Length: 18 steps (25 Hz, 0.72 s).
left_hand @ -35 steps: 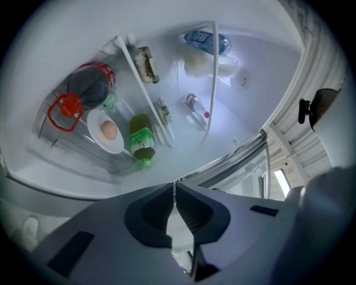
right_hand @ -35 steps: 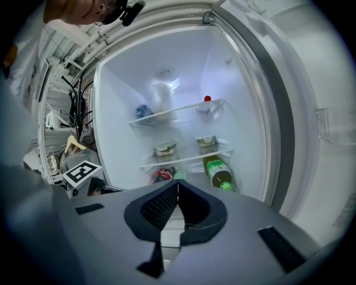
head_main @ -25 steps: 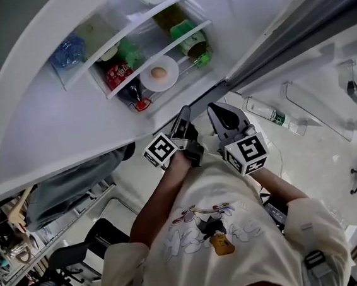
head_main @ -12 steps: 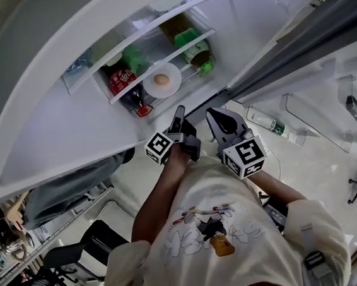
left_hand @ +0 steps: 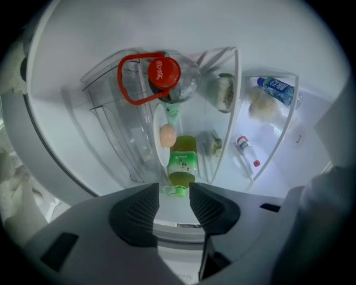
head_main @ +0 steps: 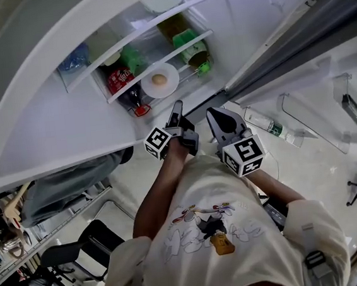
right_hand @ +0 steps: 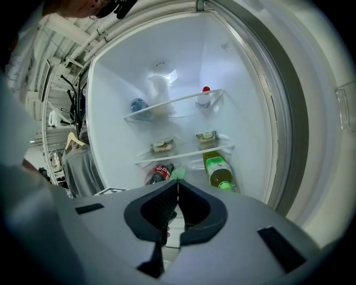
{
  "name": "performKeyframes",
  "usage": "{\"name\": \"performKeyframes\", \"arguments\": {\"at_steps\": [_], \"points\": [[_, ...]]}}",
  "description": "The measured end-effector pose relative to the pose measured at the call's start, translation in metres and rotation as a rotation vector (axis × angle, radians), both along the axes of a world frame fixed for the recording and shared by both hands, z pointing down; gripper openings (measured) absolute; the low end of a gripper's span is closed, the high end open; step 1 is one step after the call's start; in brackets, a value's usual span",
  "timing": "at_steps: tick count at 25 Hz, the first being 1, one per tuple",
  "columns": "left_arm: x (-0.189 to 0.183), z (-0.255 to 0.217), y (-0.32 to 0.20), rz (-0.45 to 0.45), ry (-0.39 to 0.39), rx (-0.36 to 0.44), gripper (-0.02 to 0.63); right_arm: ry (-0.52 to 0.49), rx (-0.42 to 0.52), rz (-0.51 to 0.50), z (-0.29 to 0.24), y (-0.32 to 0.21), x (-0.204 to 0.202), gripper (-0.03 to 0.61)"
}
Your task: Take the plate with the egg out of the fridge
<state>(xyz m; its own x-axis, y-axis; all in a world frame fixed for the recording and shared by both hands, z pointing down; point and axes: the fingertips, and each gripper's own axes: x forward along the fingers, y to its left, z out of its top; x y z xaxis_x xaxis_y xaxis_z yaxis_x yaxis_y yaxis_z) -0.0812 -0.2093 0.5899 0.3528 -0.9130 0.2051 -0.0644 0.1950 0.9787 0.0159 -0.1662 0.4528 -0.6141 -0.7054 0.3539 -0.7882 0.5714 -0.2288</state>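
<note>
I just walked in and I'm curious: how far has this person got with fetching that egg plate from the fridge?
Done: the fridge stands open. In hand: the left gripper, short of the plate, has just been opening its jaws, nothing between them; the right gripper is shut and empty. Left: grip the plate, egg on it, still inside, and lift it out.

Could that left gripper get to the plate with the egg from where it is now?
Probably yes. The fridge stands open, and the left gripper, its jaws just opened with nothing between them, points at the plate with the egg. Only the red-labelled bottle and green bottle beside it crowd the way.
</note>
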Motion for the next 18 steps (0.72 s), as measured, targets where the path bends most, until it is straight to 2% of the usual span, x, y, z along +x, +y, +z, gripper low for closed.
{"name": "performKeyframes", "arguments": {"at_steps": [6, 12, 18], "points": [[-0.012, 0.011, -0.01, -0.076, 0.015, -0.023, 0.169, 0.01, -0.004, -0.01, 0.004, 0.003, 0.004, 0.006], [-0.018, 0.016, -0.018, -0.11, -0.001, -0.035, 0.169, 0.007, -0.008, 0.002, 0.004, 0.007, 0.012, 0.006], [-0.032, 0.026, -0.03, -0.178, 0.031, -0.06, 0.169, 0.009, -0.017, 0.009, 0.005, 0.003, 0.012, 0.006]]}}
